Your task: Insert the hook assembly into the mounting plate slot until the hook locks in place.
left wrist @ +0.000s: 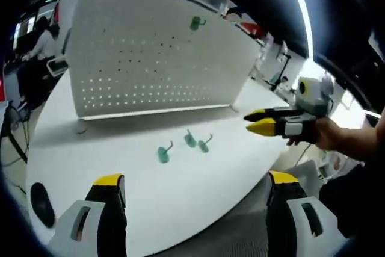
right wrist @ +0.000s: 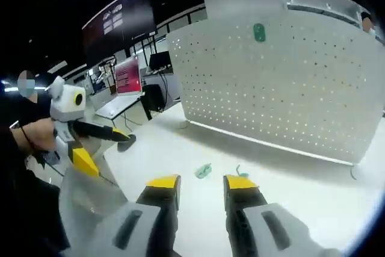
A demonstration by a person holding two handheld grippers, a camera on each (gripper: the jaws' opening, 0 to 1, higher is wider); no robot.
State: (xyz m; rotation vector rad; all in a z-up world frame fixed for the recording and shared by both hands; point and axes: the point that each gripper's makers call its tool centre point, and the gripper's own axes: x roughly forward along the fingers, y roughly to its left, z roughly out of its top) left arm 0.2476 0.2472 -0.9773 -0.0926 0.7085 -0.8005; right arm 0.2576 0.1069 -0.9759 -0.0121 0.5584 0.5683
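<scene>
A white perforated metal mounting plate (left wrist: 156,58) stood upright on the white round worktop (left wrist: 120,161). One small green plastic hook (left wrist: 197,23) already hung high on the plate, its stem pointing right in the left gripper view. Three more green hooks lay loose on the worktop in front of the plate: one (left wrist: 163,153) to the left, and two (left wrist: 190,139) (left wrist: 205,144) close together beside it.

The left tool (left wrist: 195,188) hovered above the near edge of the worktop, its yellow-tipped jaws spread wide and gripping nothing. The right tool (right wrist: 201,188) hung over the worktop with its jaws a little apart and empty; just beyond its tips lay a green hook (right wrist: 204,171). In the left gripper view, a person's hand (left wrist: 328,133) held the right tool at the right side.
</scene>
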